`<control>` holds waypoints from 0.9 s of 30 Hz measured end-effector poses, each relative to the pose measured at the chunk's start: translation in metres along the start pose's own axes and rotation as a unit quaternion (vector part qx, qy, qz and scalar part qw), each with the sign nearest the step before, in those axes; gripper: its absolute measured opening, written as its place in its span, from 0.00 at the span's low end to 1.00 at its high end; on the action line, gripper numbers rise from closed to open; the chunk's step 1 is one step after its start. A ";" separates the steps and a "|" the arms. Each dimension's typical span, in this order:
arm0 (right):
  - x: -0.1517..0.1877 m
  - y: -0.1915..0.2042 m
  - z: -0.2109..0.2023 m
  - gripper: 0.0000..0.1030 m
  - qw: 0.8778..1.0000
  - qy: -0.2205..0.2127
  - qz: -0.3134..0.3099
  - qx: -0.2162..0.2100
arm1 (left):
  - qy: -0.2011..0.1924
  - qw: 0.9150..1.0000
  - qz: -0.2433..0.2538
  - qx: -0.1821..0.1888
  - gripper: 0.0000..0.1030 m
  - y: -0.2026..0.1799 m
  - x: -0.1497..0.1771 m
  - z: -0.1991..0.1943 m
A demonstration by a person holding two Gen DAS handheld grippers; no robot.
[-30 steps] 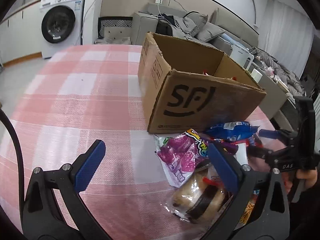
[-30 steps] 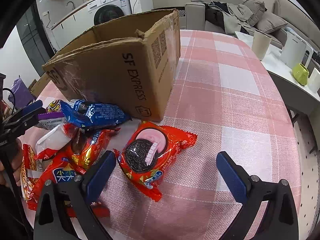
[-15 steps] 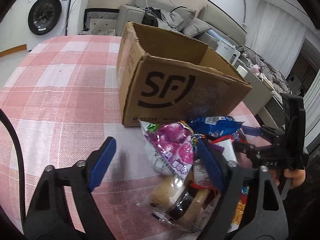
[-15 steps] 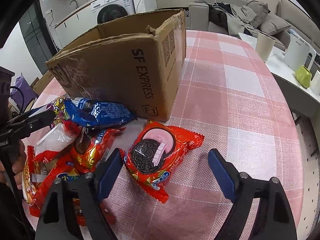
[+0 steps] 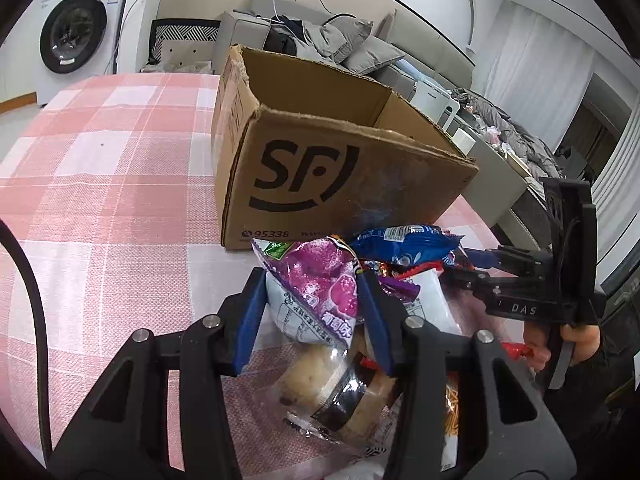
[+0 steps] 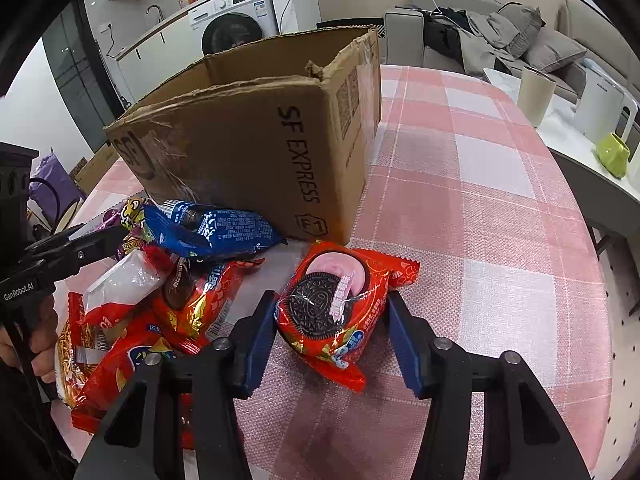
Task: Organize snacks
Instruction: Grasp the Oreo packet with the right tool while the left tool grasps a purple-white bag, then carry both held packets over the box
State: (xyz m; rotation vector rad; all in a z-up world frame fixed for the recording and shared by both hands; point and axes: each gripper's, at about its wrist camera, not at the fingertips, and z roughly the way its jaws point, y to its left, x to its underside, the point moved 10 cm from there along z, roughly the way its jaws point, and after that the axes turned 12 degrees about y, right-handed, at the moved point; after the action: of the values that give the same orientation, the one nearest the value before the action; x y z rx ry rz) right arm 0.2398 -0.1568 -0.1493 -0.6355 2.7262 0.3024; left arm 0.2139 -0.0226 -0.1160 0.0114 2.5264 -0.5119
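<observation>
- Box (image 5: pixel 320 168): we take the open cardboard carton, printed "SF" on one wall and "SF EXPRESS" on another, as our landmark; it stands upright on the pink-and-white checked tablecloth (image 6: pixel 500 208).
- Snack pile (image 6: pixel 160 300): we see it lying on the cloth just in front of the box, with a blue packet (image 6: pixel 216 232) nearest the box's base.
- Left gripper (image 5: pixel 312 312): we hold it over the pile, in front of the box's "SF" wall. Its jaws have just been closing, and the blue pads now press on both sides of the purple pouch (image 5: pixel 320 284), which stands tilted above a clear-wrapped pastry (image 5: pixel 332 388).
- Right gripper (image 6: pixel 330 322): we hold it in front of the box's "SF EXPRESS" corner. Its jaws have just been closing and now clamp the red cookie pack (image 6: pixel 336 304), which lies apart from the pile, on its right.
- Each wrist view shows the other gripper at its edge, with a hand (image 5: pixel 576 344) on its handle.
- Behind the box we see a washer (image 5: pixel 80 32) and a grey sofa (image 5: pixel 352 52).
</observation>
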 end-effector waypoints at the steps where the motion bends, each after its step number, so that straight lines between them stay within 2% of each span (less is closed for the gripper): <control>1: 0.000 -0.001 -0.001 0.49 1.000 0.000 -0.001 0.001 | -0.001 1.000 0.001 0.000 0.42 0.000 0.000 -0.002; 16: -0.005 -0.001 -0.021 0.47 1.000 -0.029 -0.012 0.003 | -0.019 1.000 0.021 -0.006 0.36 0.001 0.001 -0.027; 27: -0.004 0.002 -0.036 0.47 0.999 -0.045 -0.011 0.000 | -0.024 1.000 0.017 -0.003 0.35 0.005 0.003 -0.039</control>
State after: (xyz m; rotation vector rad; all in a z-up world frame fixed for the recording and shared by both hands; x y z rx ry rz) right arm 0.2328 -0.1630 -0.1141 -0.6367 2.6307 0.3169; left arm 0.1915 -0.0041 -0.0889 0.0399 2.4775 -0.4842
